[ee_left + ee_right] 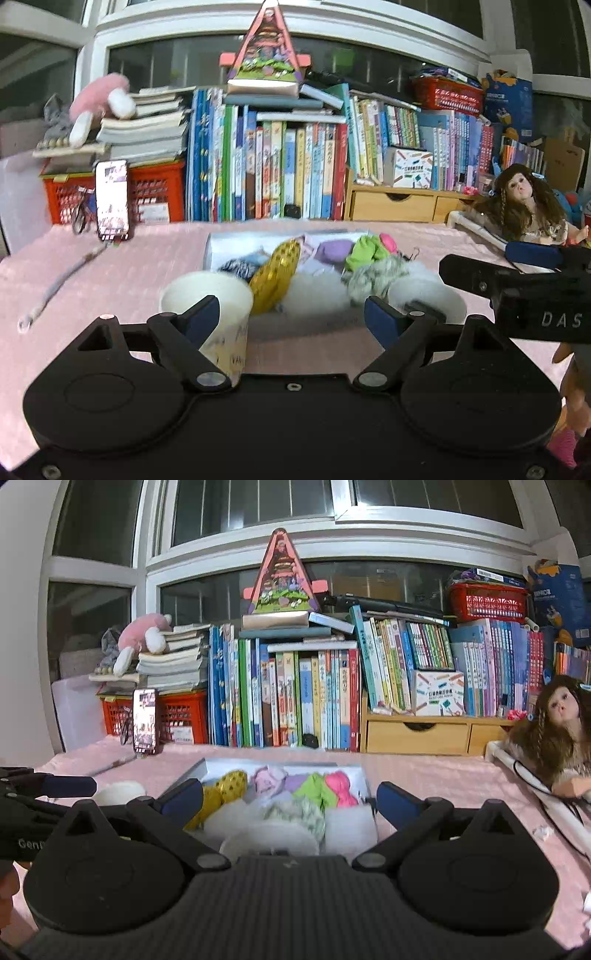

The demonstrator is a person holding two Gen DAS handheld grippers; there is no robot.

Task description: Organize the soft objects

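Cups (207, 310) flank spread, empty grippers (291, 317) (288, 805) before the toy-filled tray (364, 775).

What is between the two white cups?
In the left wrist view, a shiny gold dotted soft thing and white fluff lie between the left white paper cup and the right white cup.

Ahead of your jaws, the pink-covered table (424, 775) carries a white tray (360, 771), a paper cup (207, 295) and a phone (145, 722).
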